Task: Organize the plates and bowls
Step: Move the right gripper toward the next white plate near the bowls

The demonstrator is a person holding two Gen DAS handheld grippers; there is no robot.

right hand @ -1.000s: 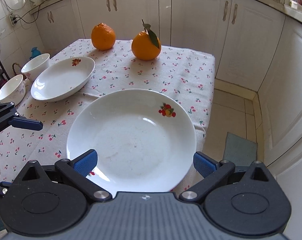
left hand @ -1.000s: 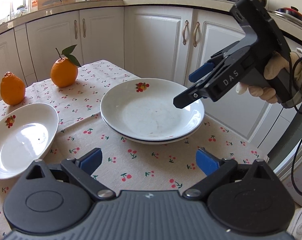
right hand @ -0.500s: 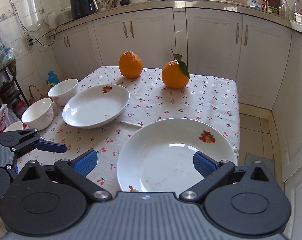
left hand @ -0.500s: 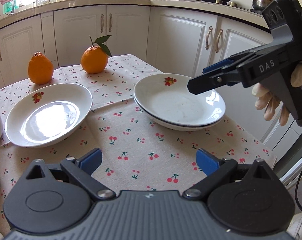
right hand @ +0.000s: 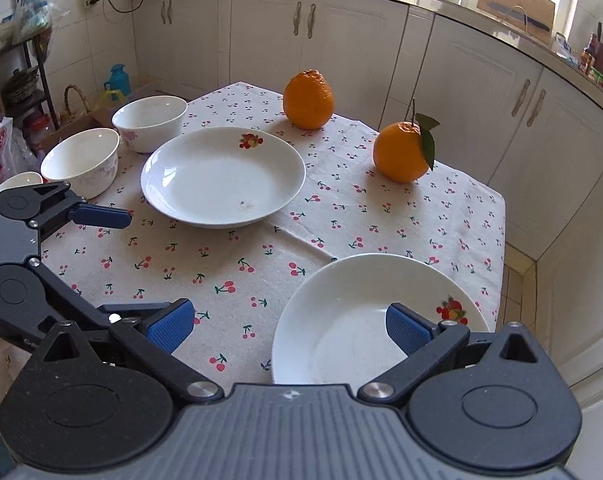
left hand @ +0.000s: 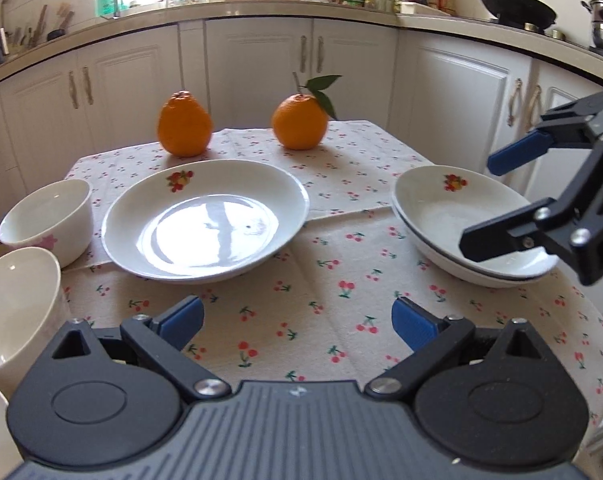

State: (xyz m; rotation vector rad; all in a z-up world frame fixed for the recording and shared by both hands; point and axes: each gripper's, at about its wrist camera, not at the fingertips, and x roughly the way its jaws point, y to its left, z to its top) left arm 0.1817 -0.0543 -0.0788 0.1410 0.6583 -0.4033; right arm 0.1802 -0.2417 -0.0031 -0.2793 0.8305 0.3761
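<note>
Left tool (left hand: 297, 322) swung toward single plate (left hand: 205, 220), right tool (right hand: 289, 326) withdrawn

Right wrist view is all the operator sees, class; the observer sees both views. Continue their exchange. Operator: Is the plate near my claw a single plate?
Observer: No. The left wrist view shows a second rim beneath it: the stacked plates are two.
Operator: How does my claw look from the side?
Observer: The right claw is open and empty, one finger above the other, and it overlaps the stack's right side in that view.
</note>
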